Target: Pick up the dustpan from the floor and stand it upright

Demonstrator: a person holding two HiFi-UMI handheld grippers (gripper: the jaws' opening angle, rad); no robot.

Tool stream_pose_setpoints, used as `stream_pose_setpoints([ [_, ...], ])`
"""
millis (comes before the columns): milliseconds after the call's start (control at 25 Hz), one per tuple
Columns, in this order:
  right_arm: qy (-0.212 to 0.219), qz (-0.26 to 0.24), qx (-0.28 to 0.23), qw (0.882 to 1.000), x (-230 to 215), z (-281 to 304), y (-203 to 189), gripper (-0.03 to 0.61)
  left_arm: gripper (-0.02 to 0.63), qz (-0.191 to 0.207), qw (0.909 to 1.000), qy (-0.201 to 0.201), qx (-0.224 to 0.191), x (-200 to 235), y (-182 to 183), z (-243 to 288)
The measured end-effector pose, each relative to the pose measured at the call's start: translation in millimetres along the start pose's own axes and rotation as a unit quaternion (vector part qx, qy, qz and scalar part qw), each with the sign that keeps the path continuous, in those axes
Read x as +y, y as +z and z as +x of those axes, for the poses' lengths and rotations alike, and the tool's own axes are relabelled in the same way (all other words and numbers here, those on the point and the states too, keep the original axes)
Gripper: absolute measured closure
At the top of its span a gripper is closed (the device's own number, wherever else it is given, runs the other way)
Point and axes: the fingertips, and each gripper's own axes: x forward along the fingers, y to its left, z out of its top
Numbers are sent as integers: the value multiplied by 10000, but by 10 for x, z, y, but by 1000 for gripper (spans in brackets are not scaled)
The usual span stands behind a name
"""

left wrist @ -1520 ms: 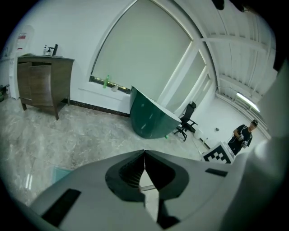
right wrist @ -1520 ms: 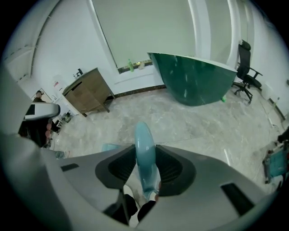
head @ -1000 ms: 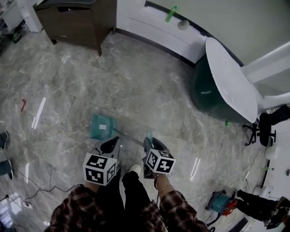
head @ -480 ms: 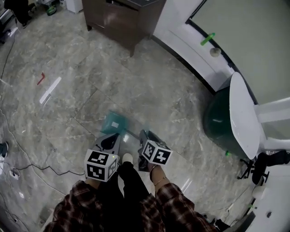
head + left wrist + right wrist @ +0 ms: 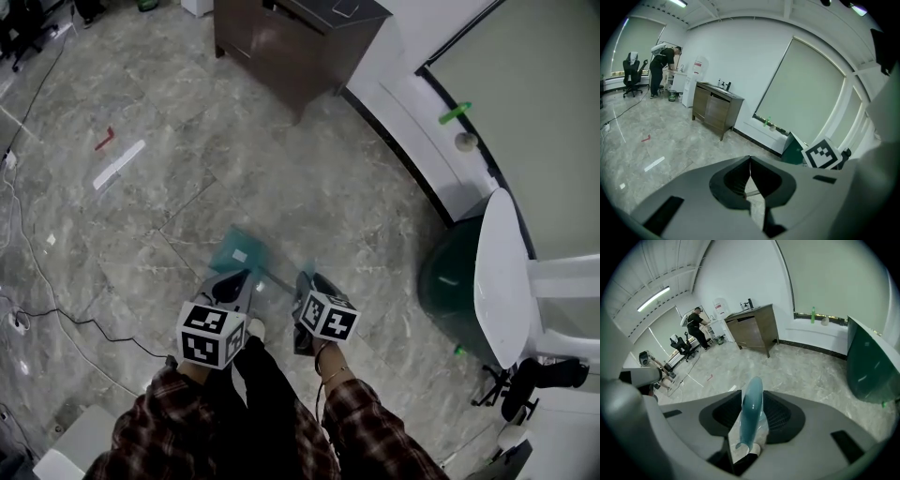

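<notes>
The teal dustpan (image 5: pixel 238 253) is just ahead of both grippers in the head view, blurred, and its thin shaft runs back toward my right gripper (image 5: pixel 307 284). In the right gripper view the teal handle (image 5: pixel 751 411) stands up between the jaws, and my right gripper (image 5: pixel 751 401) is shut on it. My left gripper (image 5: pixel 231 285) hovers to the left of the shaft, near the pan's rear edge. In the left gripper view its jaws meet in a thin line, so my left gripper (image 5: pixel 750 163) is shut with nothing held.
A brown cabinet (image 5: pixel 298 37) stands at the back against the wall. A dark green bin (image 5: pixel 450 274) with a white lid (image 5: pixel 502 272) is at the right. A black cable (image 5: pixel 66 317), a white strip (image 5: pixel 119 164) and a red bit (image 5: pixel 103 139) lie on the floor at the left. A person (image 5: pixel 663 65) works far off.
The head view has swung, so the cabinet and bin now sit further right. The dustpan stays just ahead of the grippers, now blurred. Both grippers keep their places.
</notes>
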Motion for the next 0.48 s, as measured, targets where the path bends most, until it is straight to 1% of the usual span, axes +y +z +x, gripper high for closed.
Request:
stream_pose_setpoints([
  [160, 134, -110, 45, 9998, 26, -40, 9, 443, 601, 46, 10000, 11, -65, -99, 67, -20],
  [360, 158, -136, -173, 9996, 24, -230, 95, 443, 601, 151, 9999, -45, -71, -231, 105, -91],
  [480, 346, -398, -298, 9982, 92, -492, 156, 444, 601, 130, 9997, -154, -122, -378, 172, -183],
])
